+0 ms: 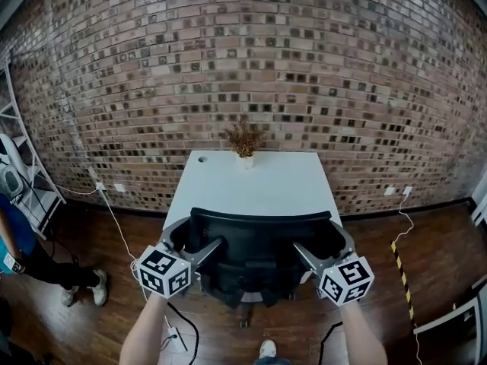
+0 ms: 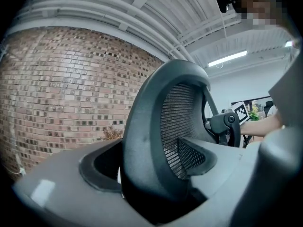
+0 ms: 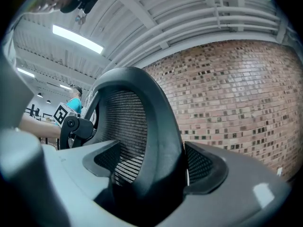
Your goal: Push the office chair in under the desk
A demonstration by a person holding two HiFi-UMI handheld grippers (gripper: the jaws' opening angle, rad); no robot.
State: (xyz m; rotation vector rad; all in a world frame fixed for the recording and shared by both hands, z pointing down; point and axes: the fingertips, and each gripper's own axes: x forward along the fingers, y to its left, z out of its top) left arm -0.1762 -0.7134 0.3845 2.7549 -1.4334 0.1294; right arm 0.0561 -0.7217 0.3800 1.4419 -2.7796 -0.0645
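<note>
Left gripper (image 1: 195,243): clenched on the left rim of the office chair (image 1: 259,253) backrest. In the left gripper view the gripper (image 2: 154,174) has one jaw on each face of the dark frame (image 2: 144,126), touching it, with the mesh panel on the inner side.

Right gripper (image 1: 326,246): clenched on the right rim of the same backrest. In the right gripper view the gripper (image 3: 151,171) straddles the frame (image 3: 163,122) in the same way, both jaws in contact.

Office chair: between the two grippers and just ahead of them, upright, backrest facing the person. Its top edge meets the near edge of the white counter (image 1: 251,185) as seen from the head view; how far the seat sits beneath cannot be told.

Counter: directly beyond both grippers, its far edge against the brick wall (image 1: 243,52). A dried plant (image 1: 243,138) stands at that far edge, well ahead of the grippers.

Floor (image 1: 426,265): dark wood. A person (image 1: 17,243) stands well off to the left of the left gripper
</note>
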